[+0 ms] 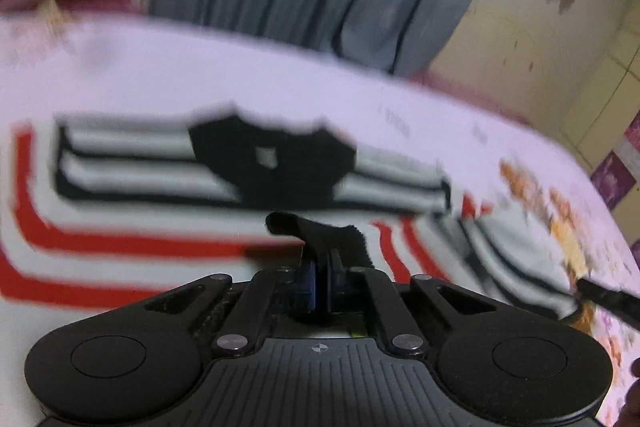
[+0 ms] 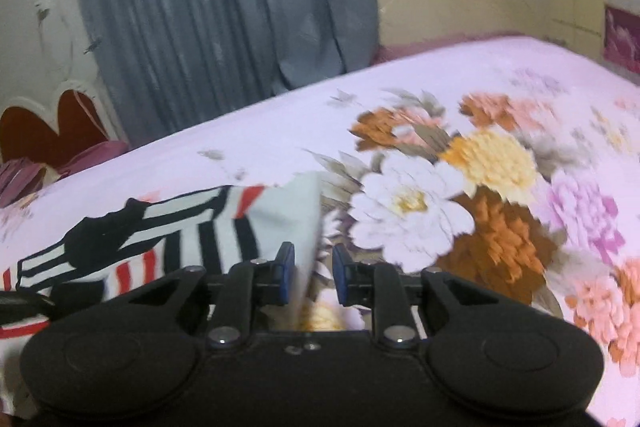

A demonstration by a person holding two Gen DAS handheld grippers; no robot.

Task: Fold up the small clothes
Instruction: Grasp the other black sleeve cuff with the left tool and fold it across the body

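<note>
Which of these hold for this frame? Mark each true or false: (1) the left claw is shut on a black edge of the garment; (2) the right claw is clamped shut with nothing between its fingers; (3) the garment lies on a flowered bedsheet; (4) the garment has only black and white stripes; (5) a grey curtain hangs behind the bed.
1. True. The left claw pinches a black fabric edge of the striped garment.
2. False. The right claw stands open, with a pale garment edge in the gap.
3. True. The flowered bedsheet is beneath it.
4. False. It has red stripes too.
5. True. The grey curtain hangs behind.
</note>
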